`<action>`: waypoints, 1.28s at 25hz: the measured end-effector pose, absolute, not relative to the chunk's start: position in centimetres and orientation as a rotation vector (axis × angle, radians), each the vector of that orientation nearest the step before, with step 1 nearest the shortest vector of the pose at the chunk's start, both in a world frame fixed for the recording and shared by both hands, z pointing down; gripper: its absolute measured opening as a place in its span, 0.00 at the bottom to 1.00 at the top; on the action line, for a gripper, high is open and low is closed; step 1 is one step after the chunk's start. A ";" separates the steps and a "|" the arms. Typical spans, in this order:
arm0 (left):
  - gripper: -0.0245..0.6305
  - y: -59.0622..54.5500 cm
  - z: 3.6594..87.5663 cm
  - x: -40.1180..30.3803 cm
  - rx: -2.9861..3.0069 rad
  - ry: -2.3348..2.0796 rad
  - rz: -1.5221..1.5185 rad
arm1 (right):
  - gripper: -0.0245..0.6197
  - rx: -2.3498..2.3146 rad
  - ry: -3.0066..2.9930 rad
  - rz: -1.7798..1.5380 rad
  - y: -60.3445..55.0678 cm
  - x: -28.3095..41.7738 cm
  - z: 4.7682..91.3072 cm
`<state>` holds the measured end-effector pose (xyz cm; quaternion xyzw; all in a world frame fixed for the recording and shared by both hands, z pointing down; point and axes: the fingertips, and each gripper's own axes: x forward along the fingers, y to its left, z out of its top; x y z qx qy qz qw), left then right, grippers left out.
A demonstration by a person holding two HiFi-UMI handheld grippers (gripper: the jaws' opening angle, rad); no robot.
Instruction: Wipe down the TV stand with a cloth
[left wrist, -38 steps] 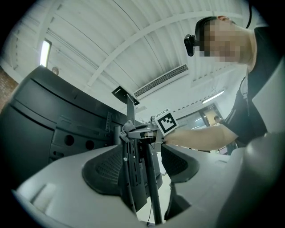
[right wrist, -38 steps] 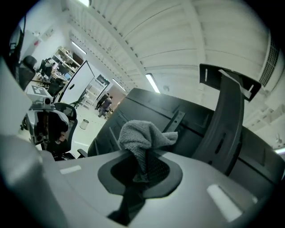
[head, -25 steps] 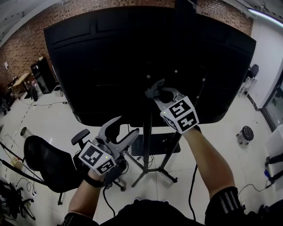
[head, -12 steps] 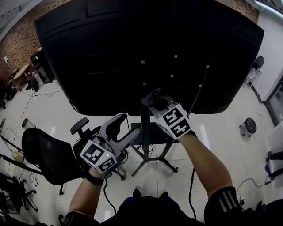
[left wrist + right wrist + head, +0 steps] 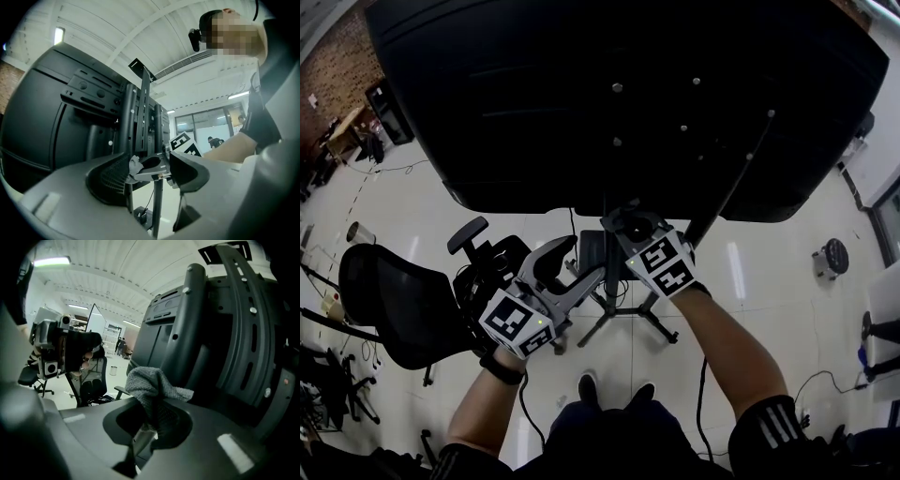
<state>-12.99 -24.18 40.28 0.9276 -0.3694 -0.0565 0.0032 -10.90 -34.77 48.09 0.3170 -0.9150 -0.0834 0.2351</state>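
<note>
Right gripper [image 5: 630, 225]: closed on a grey cloth [image 5: 157, 389]. The wad was bunched above the jaws and held up at the TV stand [image 5: 609, 286], where its pole met the underside of the TV [image 5: 581, 94].
Left gripper [image 5: 578, 265]: jaws apart with nothing between them. It hovered just beside the pole, lower than the right gripper and to its left.
Cloth position: at the top of the pole, near the slotted mount bracket [image 5: 194, 319]. Contact with the metal could not be told.
Stand: a slim pole on spread legs [image 5: 654, 325] on the floor. A cable [image 5: 733, 183] ran down from the TV back, just right of the pole.
Nearby: an office chair [image 5: 403, 309] stood left of the stand, apart from it.
Stage (judged): upper pole being wiped; lower pole and legs not yet done.
Risk, tipping: a hard sideways push high on the pole could rock the stand, because a large screen sat over a narrow base. The free left gripper could brace it.
Risk, snag: the cloth could catch on the cable or bracket edges and pull out of the jaws.
Risk, scrape: little cloth stood proud, so bare jaw tips might rub the finish.
</note>
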 end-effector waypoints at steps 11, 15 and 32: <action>0.50 -24.8 50.7 -12.9 2.795 -1.141 -0.074 | 0.08 0.855 -2.437 -0.065 -34.8 -10.5 60.0; 0.51 -25.0 54.6 -12.9 2.734 -1.136 -0.027 | 0.09 0.837 -2.400 -0.025 -35.0 -9.8 64.9; 0.53 -24.8 68.5 -13.9 2.538 -1.157 0.007 | 0.09 0.774 -2.306 0.302 -35.0 -9.5 83.4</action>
